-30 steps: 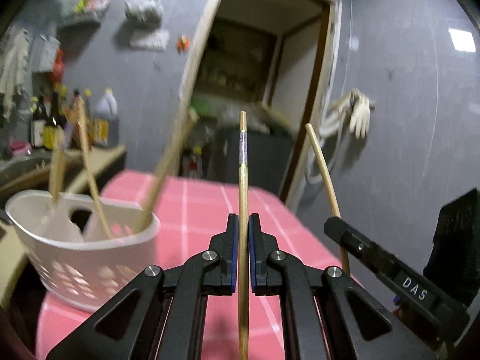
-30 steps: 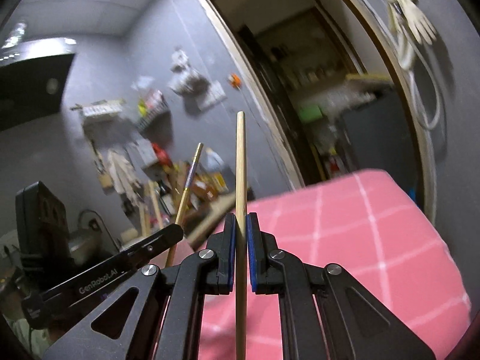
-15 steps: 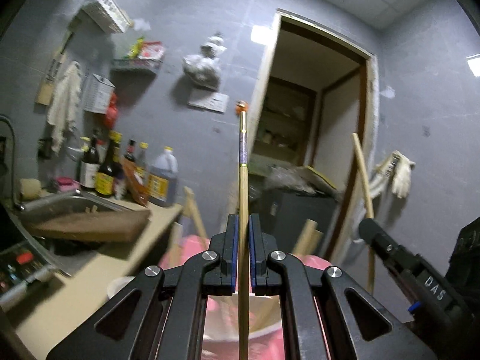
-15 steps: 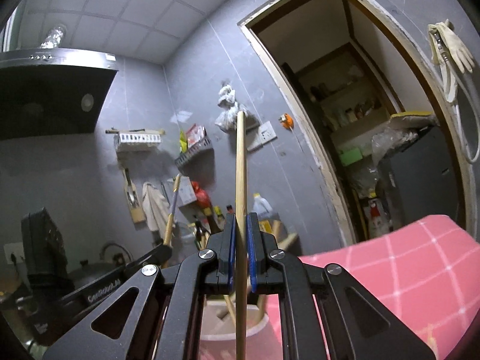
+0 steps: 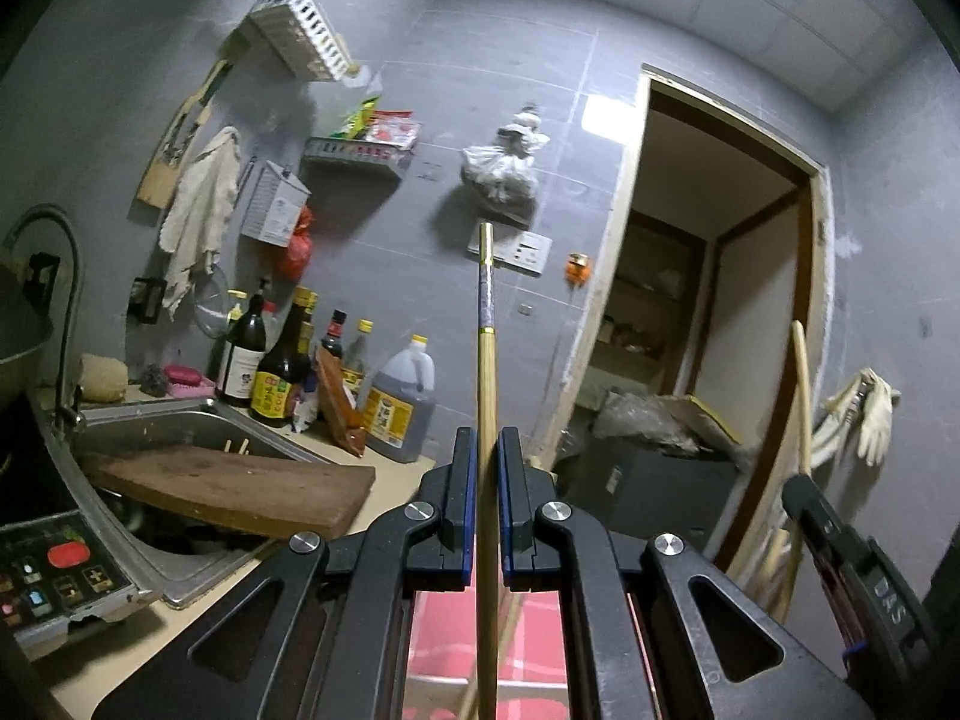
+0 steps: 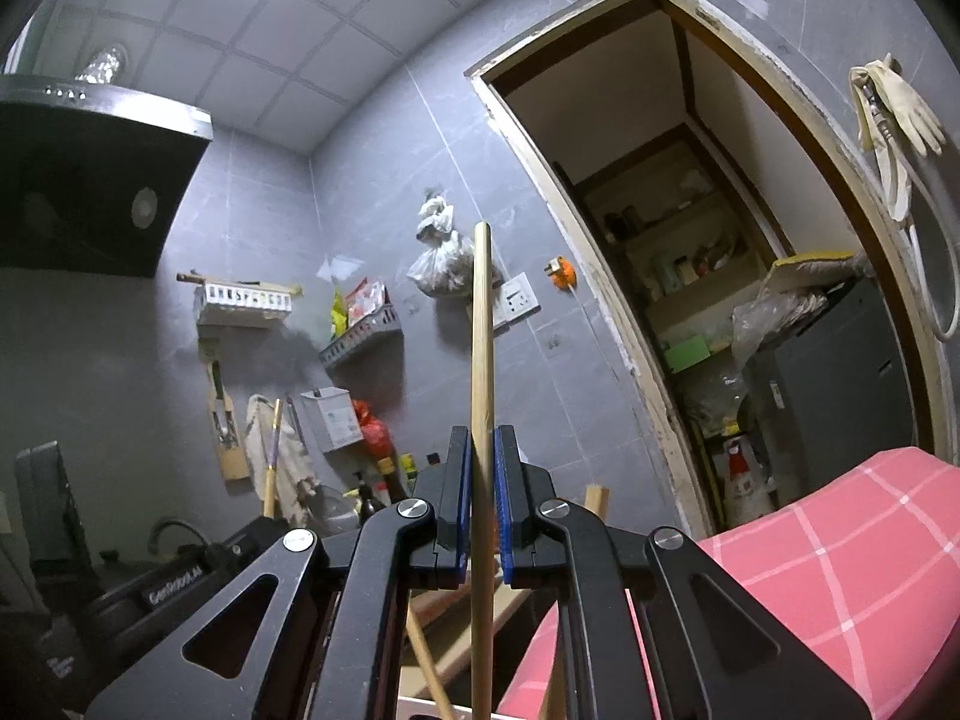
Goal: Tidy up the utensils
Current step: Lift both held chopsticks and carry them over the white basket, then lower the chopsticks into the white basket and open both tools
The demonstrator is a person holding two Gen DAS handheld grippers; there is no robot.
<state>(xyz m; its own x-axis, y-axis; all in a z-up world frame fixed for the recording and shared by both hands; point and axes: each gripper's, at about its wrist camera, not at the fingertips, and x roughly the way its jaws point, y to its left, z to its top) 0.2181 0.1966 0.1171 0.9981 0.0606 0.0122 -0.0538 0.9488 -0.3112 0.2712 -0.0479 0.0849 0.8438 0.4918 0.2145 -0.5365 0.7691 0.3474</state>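
My left gripper (image 5: 486,468) is shut on a wooden chopstick (image 5: 486,372) with a purple patterned band near its top; it stands upright between the blue pads. My right gripper (image 6: 482,462) is shut on a plain wooden chopstick (image 6: 482,330), also upright. Each view shows the other chopstick off to the side: the plain chopstick (image 5: 801,384) at the right, the banded chopstick (image 6: 273,450) at the left. Below the fingers lies a pink checked tablecloth (image 6: 810,570). Wooden utensil handles (image 6: 426,648) rise from a white basket rim (image 6: 420,711) at the bottom edge.
To the left is a steel sink (image 5: 180,414) with a wooden cutting board (image 5: 240,486) across it, and bottles (image 5: 282,360) on the counter behind. A cooker panel (image 5: 54,570) lies at the near left. A range hood (image 6: 90,180) hangs high; an open doorway (image 6: 720,300) lies ahead.
Both views have swung up and to the left: the basket and pink table dropped to the bottom edge and the sink and counter came into sight. Both chopsticks stayed clamped.
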